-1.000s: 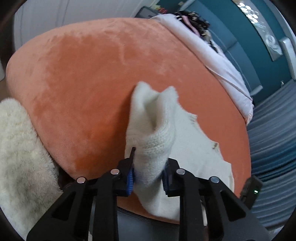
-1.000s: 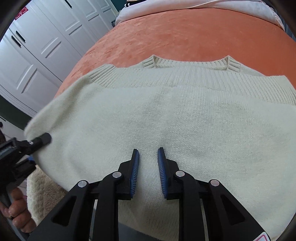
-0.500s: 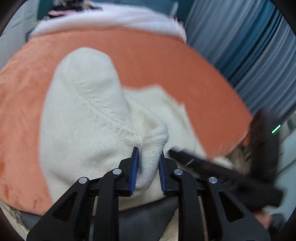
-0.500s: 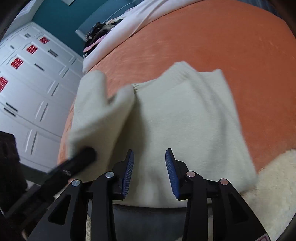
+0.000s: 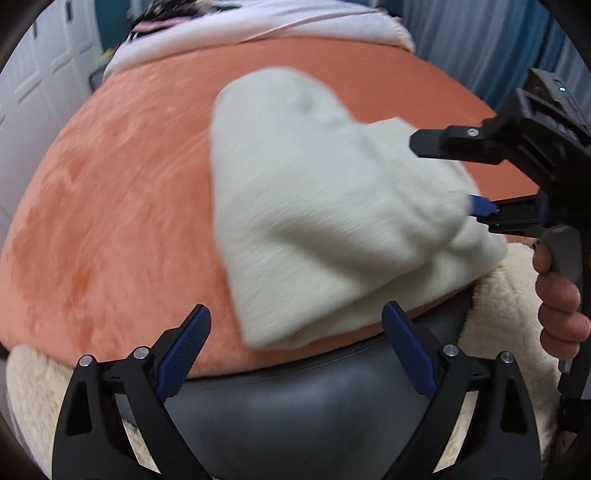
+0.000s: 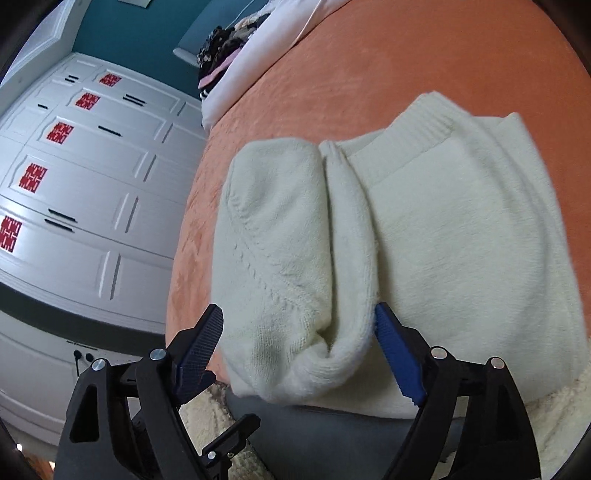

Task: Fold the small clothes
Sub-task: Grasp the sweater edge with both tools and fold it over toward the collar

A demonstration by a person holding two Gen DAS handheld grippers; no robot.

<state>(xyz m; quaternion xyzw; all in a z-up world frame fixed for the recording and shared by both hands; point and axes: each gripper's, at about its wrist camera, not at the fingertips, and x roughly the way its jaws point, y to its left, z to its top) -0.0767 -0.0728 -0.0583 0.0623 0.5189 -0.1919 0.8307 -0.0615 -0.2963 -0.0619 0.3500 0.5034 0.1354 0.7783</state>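
Note:
A cream knitted sweater (image 5: 325, 221) lies on the orange bed cover (image 5: 110, 192), one side folded over the rest; it also shows in the right wrist view (image 6: 461, 236), ribbed collar at the far end. My left gripper (image 5: 295, 354) is open and empty just short of the near edge of the fold. My right gripper (image 6: 299, 350) is open, its jaws on either side of the bunched folded flap (image 6: 280, 266). In the left wrist view the right gripper (image 5: 476, 177) comes in from the right, its fingers wide apart at the sweater's edge.
A fluffy cream blanket (image 5: 509, 295) hangs at the bed's near edge above a grey frame (image 5: 295, 406). A pale pink duvet (image 5: 258, 22) with dark clothes lies at the far end. White wardrobe doors (image 6: 74, 177) stand on the left.
My left gripper has let go of the sweater's edge after carrying it over, and has opened wide. My right gripper has opened wider around the folded flap.

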